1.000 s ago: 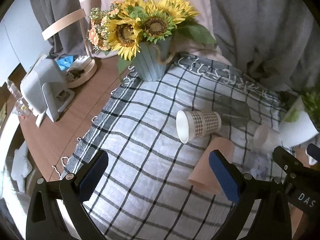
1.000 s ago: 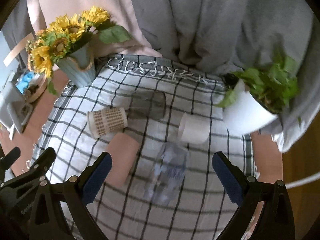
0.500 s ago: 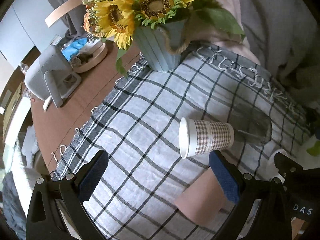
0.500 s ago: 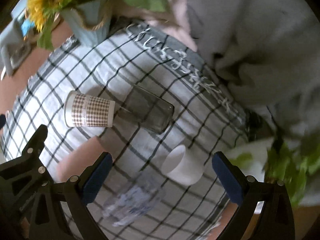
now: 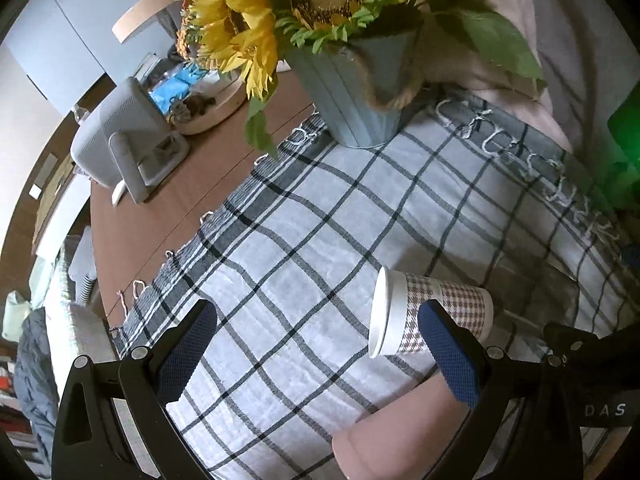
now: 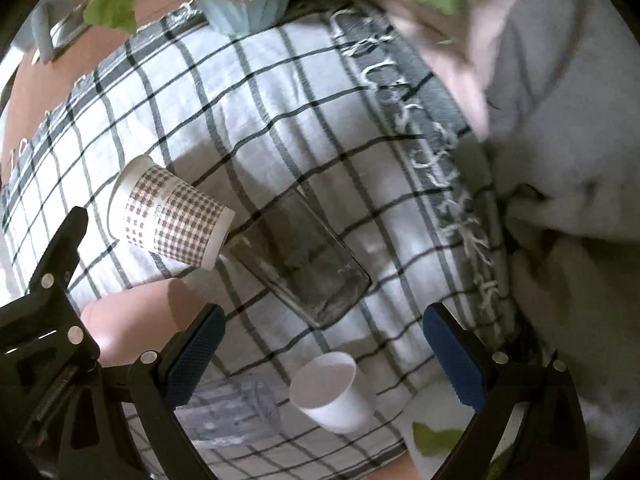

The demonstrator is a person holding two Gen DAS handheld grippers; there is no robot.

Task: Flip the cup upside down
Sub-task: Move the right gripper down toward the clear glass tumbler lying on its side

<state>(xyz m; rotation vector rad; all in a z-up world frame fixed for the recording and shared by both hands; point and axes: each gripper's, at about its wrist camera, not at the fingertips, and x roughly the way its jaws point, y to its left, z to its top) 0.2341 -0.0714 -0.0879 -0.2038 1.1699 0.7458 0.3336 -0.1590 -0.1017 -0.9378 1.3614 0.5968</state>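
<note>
Several cups lie on their sides on a checked cloth (image 5: 320, 240). A houndstooth paper cup (image 5: 424, 312) lies with its mouth to the left; it also shows in the right wrist view (image 6: 168, 216). A clear glass tumbler (image 6: 304, 256) lies beside its base. A pink cup (image 5: 400, 432) lies nearer, also seen in the right wrist view (image 6: 136, 320). A small white cup (image 6: 332, 392) and a patterned clear glass (image 6: 232, 412) lie nearest. My left gripper (image 5: 320, 360) is open, its right finger (image 5: 448, 356) in front of the paper cup. My right gripper (image 6: 324, 360) is open above the tumbler and white cup.
A blue vase of sunflowers (image 5: 352, 92) stands at the cloth's far edge. A grey device (image 5: 124, 140) and a round tray (image 5: 208, 104) sit on the wooden table (image 5: 152, 232) to the left. Grey and pink fabric (image 6: 560, 120) is piled to the right.
Both grippers have moved forward and lower toward the cups. The paper cup and tumbler appear larger and closer. Both stay open.
</note>
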